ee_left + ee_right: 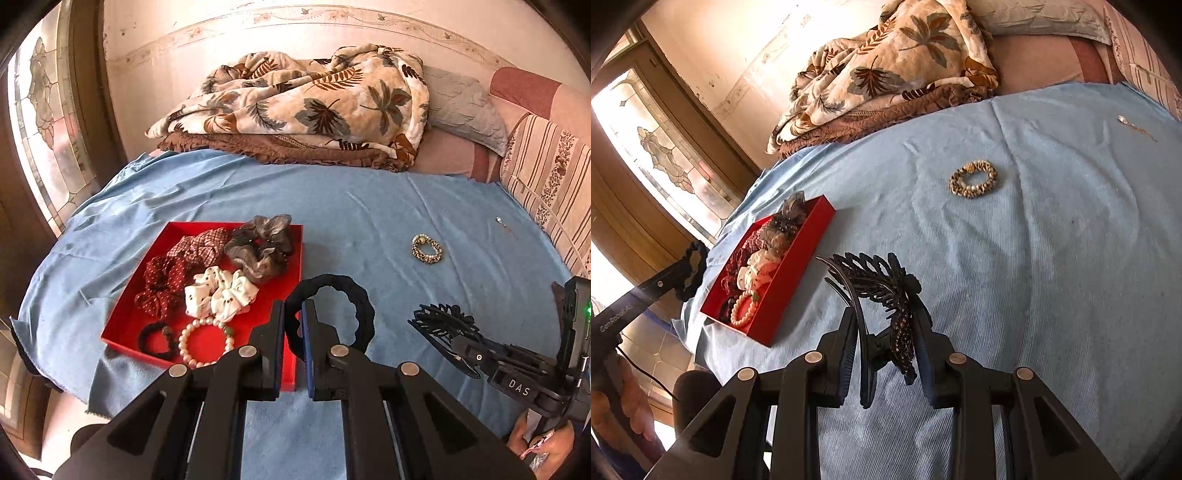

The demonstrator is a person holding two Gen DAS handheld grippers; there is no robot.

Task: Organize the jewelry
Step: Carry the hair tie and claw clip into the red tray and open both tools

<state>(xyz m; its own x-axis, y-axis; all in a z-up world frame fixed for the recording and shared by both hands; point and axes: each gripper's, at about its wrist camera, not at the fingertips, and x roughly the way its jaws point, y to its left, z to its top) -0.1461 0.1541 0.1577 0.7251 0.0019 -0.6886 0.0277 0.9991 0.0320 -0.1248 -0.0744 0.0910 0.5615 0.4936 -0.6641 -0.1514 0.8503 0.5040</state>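
Observation:
My left gripper (294, 314) is shut on a black scrunchie (354, 299) and holds it just right of the red tray (122, 325); the scrunchie also shows in the right wrist view (692, 269). The tray (798, 266) holds several scrunchies, a pearl bracelet (199, 341) and a black hair tie (157, 339). My right gripper (886, 314) is shut on a black leaf-shaped hair claw (882, 280), above the blue sheet; the claw also shows in the left wrist view (443, 325). A beaded leopard-print bracelet (427, 249) (973, 179) lies on the sheet.
A small earring (499, 220) (1123, 119) lies far right on the blue sheet (369, 206). A folded leaf-print blanket (303, 107) and pillows (465, 107) sit at the back. A stained-glass door (665, 155) stands to the left.

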